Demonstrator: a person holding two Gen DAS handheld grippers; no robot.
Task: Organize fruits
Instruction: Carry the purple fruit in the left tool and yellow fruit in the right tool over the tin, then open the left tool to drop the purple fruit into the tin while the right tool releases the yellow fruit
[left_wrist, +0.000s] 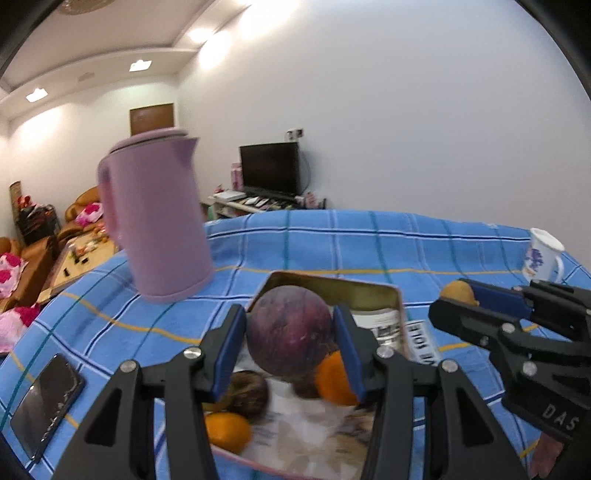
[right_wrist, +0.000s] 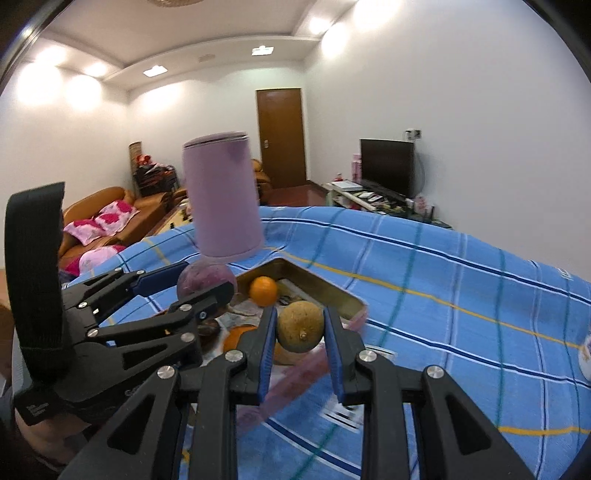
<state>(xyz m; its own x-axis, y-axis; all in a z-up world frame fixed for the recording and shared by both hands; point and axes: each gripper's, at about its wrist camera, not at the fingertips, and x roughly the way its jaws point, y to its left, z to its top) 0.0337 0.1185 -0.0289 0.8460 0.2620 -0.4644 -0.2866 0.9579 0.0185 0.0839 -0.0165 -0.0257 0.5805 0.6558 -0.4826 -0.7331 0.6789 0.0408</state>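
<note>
My left gripper is shut on a round purple fruit and holds it above a shallow tin tray. The tray holds two oranges and a dark fruit. My right gripper is shut on a yellow-brown fruit next to the tray's near corner. In the left wrist view the right gripper shows at the right with that fruit. In the right wrist view the left gripper holds the purple fruit.
A pink jug stands on the blue checked cloth behind the tray, to its left. A white mug is at the far right. A phone lies at the left edge. A sofa and a TV are beyond the table.
</note>
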